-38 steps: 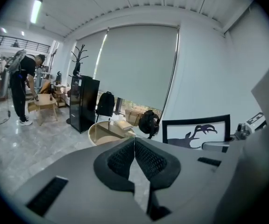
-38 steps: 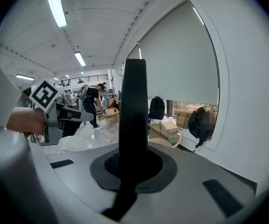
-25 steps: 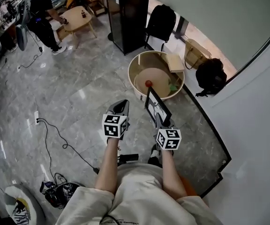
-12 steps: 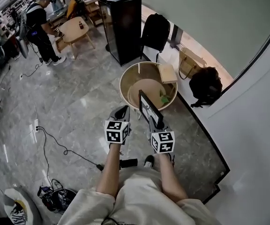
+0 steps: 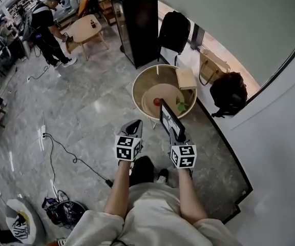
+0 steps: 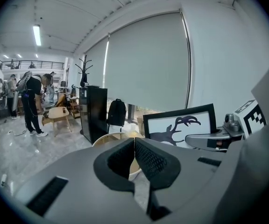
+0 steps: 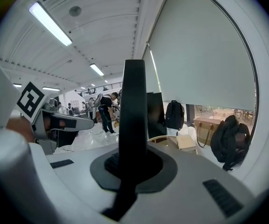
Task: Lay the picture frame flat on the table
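My right gripper (image 5: 173, 133) is clamping the picture frame (image 5: 169, 118) upright between its fingers. My left gripper (image 5: 135, 126) is staying clenched on nothing beside it. The round worktop (image 5: 142, 81) is waiting beyond both, so the laying flat is not yet done.

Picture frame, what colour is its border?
Black, around a white picture with a dark antlered silhouette. The picture frame shows best in the left gripper view.

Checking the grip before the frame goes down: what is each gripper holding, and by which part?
The right gripper clamps the frame by its near edge, frame upright. The left gripper is shut on nothing.
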`<action>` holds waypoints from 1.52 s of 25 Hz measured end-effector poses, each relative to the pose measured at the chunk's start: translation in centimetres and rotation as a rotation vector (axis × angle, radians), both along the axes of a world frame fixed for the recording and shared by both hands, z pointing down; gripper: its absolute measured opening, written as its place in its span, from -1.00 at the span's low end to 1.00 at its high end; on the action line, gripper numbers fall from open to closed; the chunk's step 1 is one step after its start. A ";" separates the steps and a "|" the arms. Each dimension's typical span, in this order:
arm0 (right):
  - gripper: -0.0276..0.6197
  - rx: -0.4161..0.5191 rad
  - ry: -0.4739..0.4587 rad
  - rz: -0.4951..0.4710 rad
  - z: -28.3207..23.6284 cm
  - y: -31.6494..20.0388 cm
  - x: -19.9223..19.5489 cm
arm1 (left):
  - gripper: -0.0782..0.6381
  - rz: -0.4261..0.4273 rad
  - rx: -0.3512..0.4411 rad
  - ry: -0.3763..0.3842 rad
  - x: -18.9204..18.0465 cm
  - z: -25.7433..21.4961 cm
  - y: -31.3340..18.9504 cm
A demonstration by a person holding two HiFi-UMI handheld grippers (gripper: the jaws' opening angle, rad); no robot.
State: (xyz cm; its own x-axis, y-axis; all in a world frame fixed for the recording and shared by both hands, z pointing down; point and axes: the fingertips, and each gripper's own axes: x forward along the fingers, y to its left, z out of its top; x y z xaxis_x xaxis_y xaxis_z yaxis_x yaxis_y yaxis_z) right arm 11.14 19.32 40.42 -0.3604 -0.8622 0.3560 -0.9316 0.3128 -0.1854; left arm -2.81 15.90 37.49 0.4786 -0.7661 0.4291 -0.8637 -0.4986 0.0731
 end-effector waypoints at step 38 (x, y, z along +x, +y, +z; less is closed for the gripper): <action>-0.79 -0.156 0.048 0.016 5.3 -32.0 -2.7 | -0.72 -0.015 -0.104 0.101 -5.1 2.3 -35.7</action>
